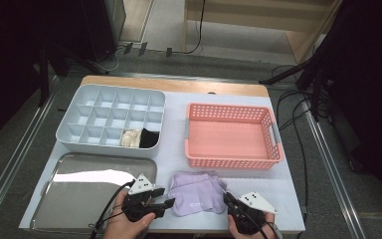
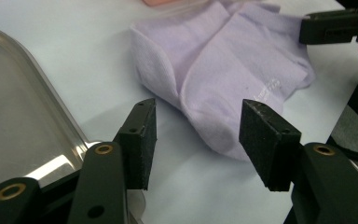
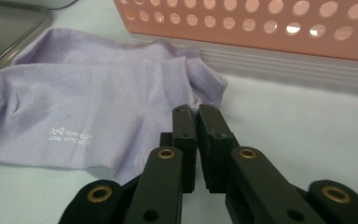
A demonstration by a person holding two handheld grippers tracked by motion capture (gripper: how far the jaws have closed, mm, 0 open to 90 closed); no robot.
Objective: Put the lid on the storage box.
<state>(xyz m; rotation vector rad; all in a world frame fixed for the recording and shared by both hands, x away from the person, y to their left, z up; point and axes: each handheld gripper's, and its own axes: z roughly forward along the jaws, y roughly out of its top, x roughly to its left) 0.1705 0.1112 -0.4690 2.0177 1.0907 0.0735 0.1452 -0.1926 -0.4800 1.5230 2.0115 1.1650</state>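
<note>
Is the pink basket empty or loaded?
Empty. The pink basket shows a bare floor in the high view; the purple socks lie on the table outside it.

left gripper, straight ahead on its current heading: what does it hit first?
Most likely the lilac socks. The open left gripper points at their near edge, with bare table between. The steel tray lies off to one side, and the right gripper sits beyond the socks. Height above the table is unclear.

Right hand-held gripper (image 3: 196, 112) pinches the lilac sock's (image 3: 88, 116) edge.
</note>
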